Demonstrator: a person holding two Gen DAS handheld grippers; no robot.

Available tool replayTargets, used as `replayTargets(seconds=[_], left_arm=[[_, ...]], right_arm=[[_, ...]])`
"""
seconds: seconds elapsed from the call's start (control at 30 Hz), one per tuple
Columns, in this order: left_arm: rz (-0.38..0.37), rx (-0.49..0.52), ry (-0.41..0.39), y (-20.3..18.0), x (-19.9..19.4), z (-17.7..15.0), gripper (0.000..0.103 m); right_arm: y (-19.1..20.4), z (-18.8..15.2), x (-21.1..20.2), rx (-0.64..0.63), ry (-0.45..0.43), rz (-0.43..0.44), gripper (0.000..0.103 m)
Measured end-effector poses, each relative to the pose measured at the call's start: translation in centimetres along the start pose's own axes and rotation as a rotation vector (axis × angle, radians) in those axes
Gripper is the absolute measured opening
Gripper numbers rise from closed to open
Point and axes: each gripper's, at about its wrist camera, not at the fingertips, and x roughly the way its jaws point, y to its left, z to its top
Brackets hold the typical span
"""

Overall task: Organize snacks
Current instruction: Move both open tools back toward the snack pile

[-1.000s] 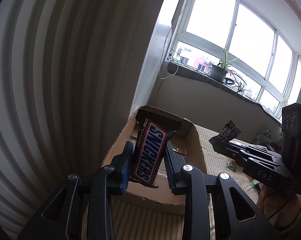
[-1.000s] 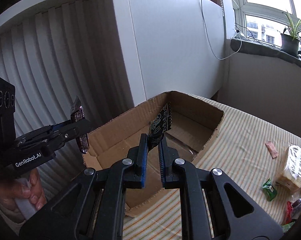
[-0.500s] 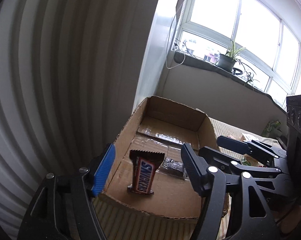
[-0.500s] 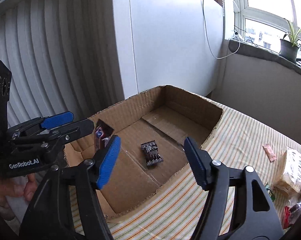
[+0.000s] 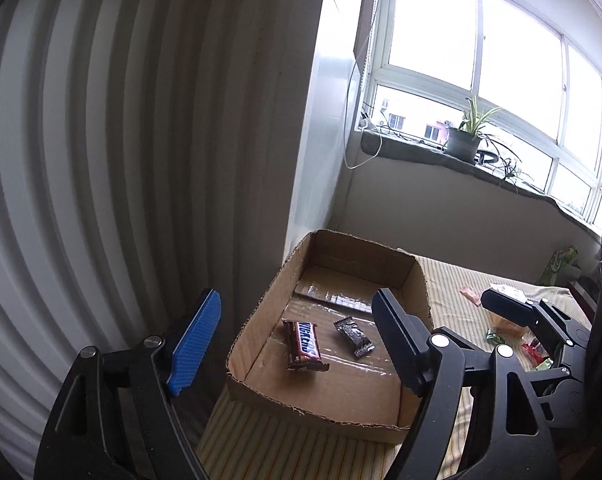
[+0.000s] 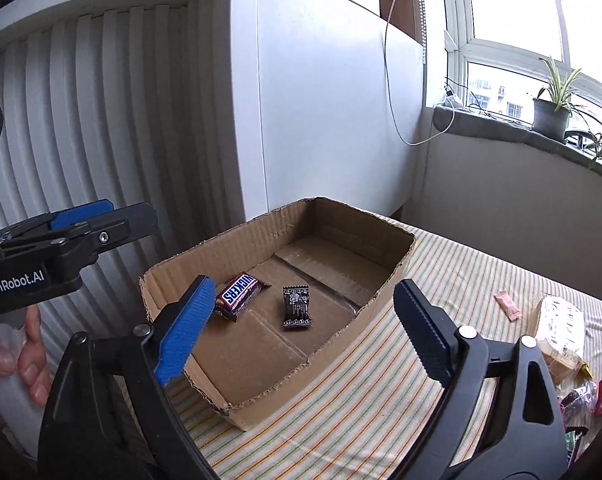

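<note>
Left wrist view: left gripper (image 5: 297,336) spread wide, empty. Snickers bar (image 5: 304,345) and dark candy packet (image 5: 354,336) flat on cardboard box (image 5: 257,312) floor, slightly apart.

Right wrist view: right gripper (image 6: 301,328) spread wide, empty. 2 snacks boxed; loose snacks (image 6: 561,332) on striped cloth (image 6: 441,280). Wrappers light, slick, crushable: pinch across mid-body.

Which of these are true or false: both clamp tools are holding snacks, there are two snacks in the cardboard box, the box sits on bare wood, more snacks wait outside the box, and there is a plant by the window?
1. Both grippers hold snacks. False: the left gripper and right gripper are open and empty.
2. Two snacks lie in the brown cardboard box. True: a brown Snickers bar and a small black wrapped candy.
3. The box sits on bare wood. False: it rests on a striped cloth.
4. More snacks lie outside the box. True: a pale packaged snack and others lie to the right.
5. A potted plant stands on the windowsill. True.
</note>
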Motion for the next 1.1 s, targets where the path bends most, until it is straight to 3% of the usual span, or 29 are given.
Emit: replayTargets(seconds=[0.23,0.43,0.8,1.1], left_arm=[[0.012,0.016,-0.005,-0.3,-0.8,0.2,0.078],[-0.022,0.028,0.026,-2.3,-0.8,-0.7,0.080],[-0.204,0.138,0.113,-11.9,-0.1,-2.9,0.080],[-0.298,0.227,0.148,-18.1,-0.5,-4.4,0.080]], right_arm=[[-0.8,-1.2,-1.8,0.039,0.006,-0.042,0.100],[-2.6,-4.6,-4.8,0.094,0.010,-0.080,0.100],[-9.4,-11.7,-12.6,0.200,0.002,-0.268,0.100],[-12.7,-12.8,-14.8,0.237,-0.010,-0.323,0.100]])
